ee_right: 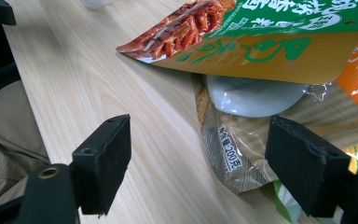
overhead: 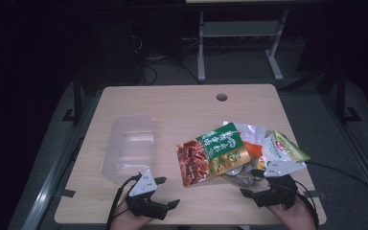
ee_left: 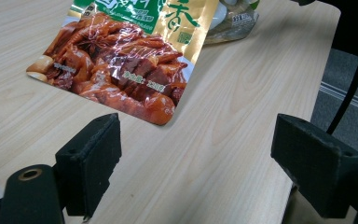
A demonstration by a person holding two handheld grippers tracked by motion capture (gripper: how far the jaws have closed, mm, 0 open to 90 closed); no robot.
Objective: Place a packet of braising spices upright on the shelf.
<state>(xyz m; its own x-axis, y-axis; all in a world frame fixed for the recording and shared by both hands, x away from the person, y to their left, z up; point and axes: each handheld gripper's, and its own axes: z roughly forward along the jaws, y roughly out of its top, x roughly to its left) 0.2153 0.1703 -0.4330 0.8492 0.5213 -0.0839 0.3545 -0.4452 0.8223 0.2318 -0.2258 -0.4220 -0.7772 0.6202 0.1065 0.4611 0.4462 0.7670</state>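
Both grippers are gaping wide, gripping nothing. The left gripper [overhead: 162,191] is hovering low over the wooden table [overhead: 182,103], aiming at the glossy braised-meat pouch [overhead: 212,153] lying mid-table. The right gripper [overhead: 250,182] is straddling a clear crinkly packet [ee_right: 235,140] tucked under that pouch.

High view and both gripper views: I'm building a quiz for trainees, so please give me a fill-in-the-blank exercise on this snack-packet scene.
1. The clear plastic container sits to the ____ of the snack packets in the high view.
2. Both the left gripper and the right gripper have their jaws ____.
3. The green-and-gold braised-meat packet lies ____ the other packets.

Missing words: left; open; on top of
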